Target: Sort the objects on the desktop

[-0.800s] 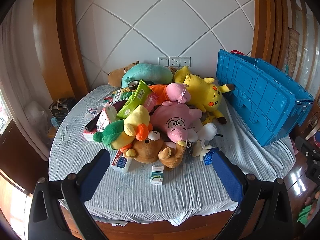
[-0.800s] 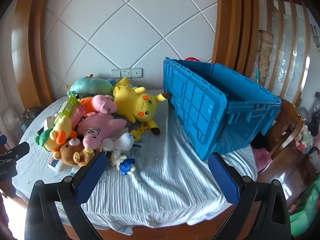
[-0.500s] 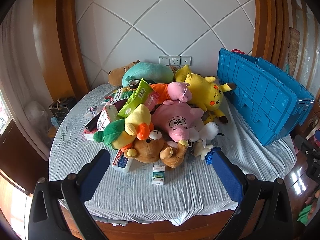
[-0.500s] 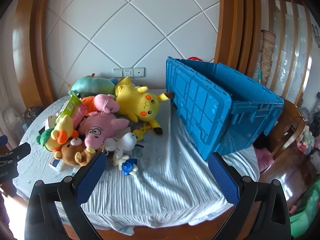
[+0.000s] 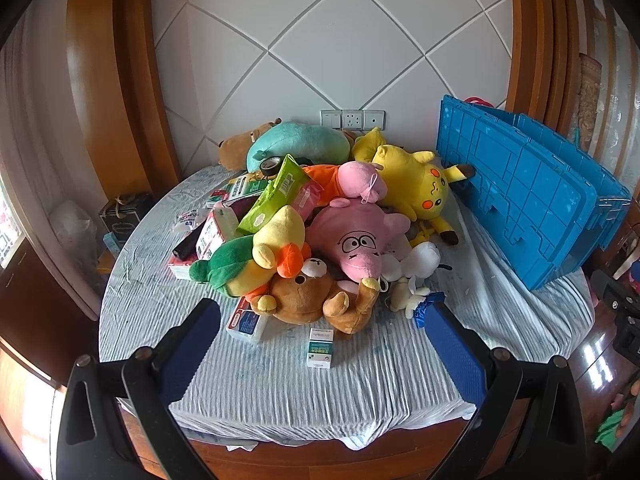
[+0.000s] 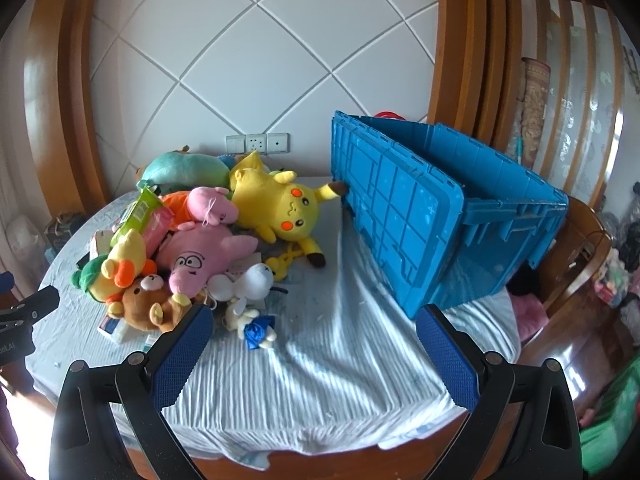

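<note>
Both grippers are held wide open and empty at the near edge of the table, short of the toy pile.

The left gripper [image 5: 320, 344] is spread wide with nothing between its blue-padded fingers; a small white-and-green cardboard box [image 5: 320, 347] lies flat on the striped pale-blue tablecloth [image 5: 280, 392] at lower centre of the left view, its long axis running away from the camera, almost in line with the open gap. Just above it sprawls a brown plush bear [image 5: 308, 298]. The right gripper [image 6: 314, 344] is likewise open and empty, with only bare cloth ahead; the tilted blue plastic crate [image 6: 432, 216] fills the right of its frame. The left hand seems nearer the box, though fisheye distortion makes this uncertain.
</note>
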Demonstrator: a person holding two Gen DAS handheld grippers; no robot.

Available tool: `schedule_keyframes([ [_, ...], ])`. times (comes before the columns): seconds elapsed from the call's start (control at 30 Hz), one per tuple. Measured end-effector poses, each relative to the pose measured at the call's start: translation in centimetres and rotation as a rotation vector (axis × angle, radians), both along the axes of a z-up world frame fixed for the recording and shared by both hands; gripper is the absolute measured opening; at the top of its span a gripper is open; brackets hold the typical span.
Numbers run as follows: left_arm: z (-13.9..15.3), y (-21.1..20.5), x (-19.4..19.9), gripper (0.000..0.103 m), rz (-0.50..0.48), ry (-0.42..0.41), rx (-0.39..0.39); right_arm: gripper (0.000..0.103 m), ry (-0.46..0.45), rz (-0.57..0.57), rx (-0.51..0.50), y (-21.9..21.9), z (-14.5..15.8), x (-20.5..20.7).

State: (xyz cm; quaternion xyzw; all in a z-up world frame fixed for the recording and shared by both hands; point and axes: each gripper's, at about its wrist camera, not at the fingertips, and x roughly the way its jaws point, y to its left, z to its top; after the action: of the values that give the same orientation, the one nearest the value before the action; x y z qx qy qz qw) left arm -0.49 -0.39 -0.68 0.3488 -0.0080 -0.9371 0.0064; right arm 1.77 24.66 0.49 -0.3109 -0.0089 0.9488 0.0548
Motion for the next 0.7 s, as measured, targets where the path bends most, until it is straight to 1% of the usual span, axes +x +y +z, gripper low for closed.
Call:
schedule_keyframes([
  [0.7, -0.15, -0.59, 0.48, 0.103, 0.008, -0.005, 0.006, 0.103, -0.001, 0.001, 0.006, -0.38, -0.12, 0.50],
])
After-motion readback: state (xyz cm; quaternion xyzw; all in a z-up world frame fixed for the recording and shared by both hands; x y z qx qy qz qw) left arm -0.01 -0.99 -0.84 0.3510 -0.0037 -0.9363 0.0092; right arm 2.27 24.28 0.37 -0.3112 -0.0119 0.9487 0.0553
